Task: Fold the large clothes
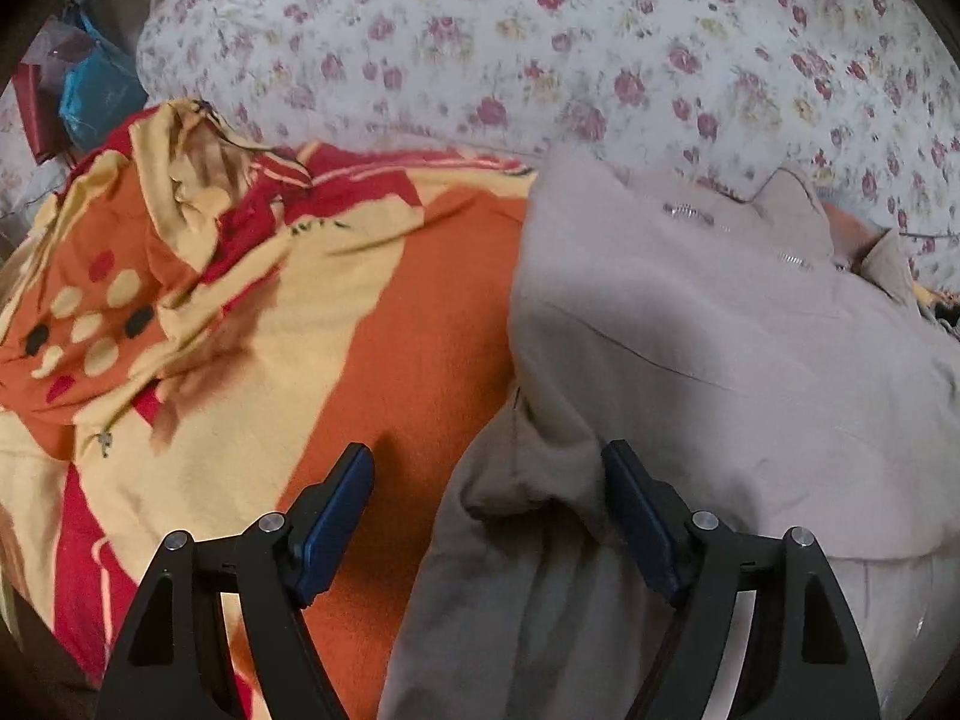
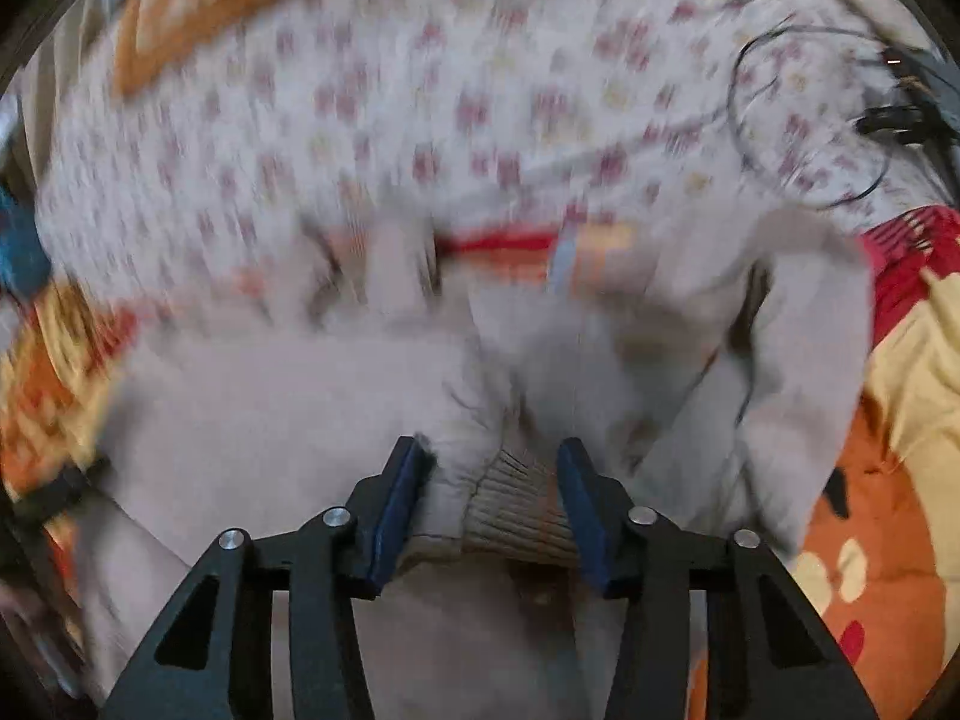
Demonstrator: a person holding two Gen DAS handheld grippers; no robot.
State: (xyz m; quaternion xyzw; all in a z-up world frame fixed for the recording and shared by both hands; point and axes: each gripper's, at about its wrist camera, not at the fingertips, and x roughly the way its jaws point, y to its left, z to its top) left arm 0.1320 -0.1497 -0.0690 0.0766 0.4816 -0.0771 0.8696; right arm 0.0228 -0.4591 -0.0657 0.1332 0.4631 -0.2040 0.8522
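A large beige zip-up jacket [image 1: 690,324] lies on an orange, red and cream bedspread [image 1: 372,324]. Its silver zipper [image 1: 690,213] shows near the top. My left gripper [image 1: 489,462] is open over the jacket's left edge, with a bunched sleeve fold between its blue pads [image 1: 336,516]. In the blurred right wrist view the jacket [image 2: 288,396] fills the middle. My right gripper [image 2: 492,468] is open around the ribbed cuff [image 2: 516,510] of a sleeve, and the pads [image 2: 396,498] stand apart from it.
A white quilt with red flowers [image 1: 540,42] lies behind the jacket. A blue bag [image 1: 96,84] and dark red things sit at far left. Black cables [image 2: 840,120] lie on the quilt at the right. An orange cushion [image 2: 210,6] lies at the back.
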